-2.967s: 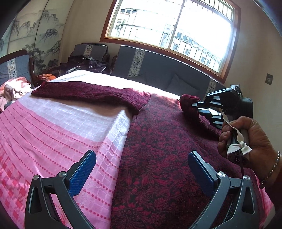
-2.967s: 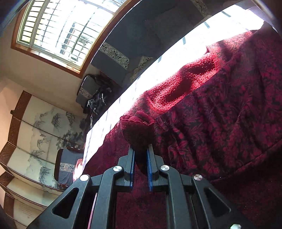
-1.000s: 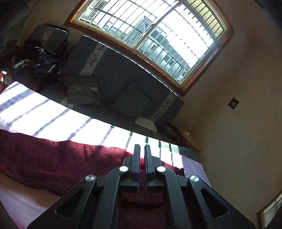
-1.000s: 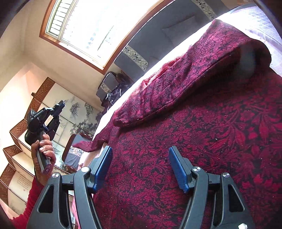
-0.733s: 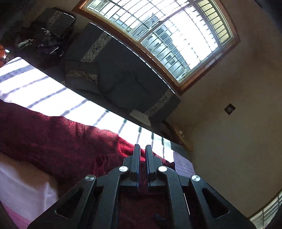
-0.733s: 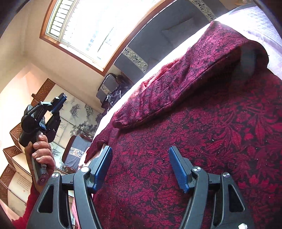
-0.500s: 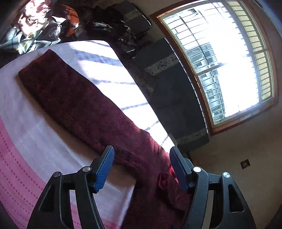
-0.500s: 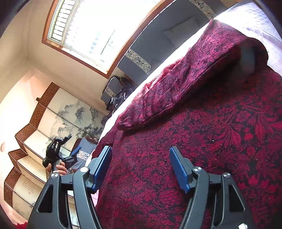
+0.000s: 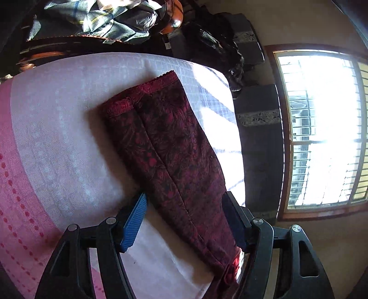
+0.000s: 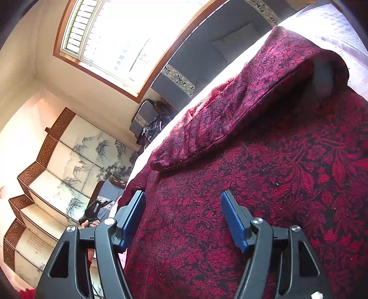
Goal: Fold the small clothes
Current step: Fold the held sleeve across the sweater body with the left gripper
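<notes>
Left gripper (image 9: 185, 220): jaws spread wide, blue pads either side of the sleeve's near end, not pinching anything as far as I can see
Right gripper (image 10: 182, 219): also spread, hovering over the body of the garment, nothing between the pads but the cloth below them
Dark red garment (image 10: 264, 184): floral-patterned top, lies flat on the bed; from the right wrist view one sleeve (image 10: 230, 110) is folded over onto the body
Other sleeve (image 9: 168, 147): stretched out long on the bedsheet, scalloped cuff (image 9: 161, 79) at the far end from the left gripper
Bedsheet (image 9: 57, 138): white-and-pink check, under the garment on all sides
Grey sofa (image 10: 207, 53): past the far edge of the bed from the garment, under the window (image 10: 119, 34)
Pile of clothes (image 9: 96, 18): beyond the cuff end of the bed, kinda messy
Painted folding screen (image 10: 76, 161): off to the left of the garment in the right wrist view
Person's hand (image 10: 90, 223): small and far off near the screen, holding the other gripper
</notes>
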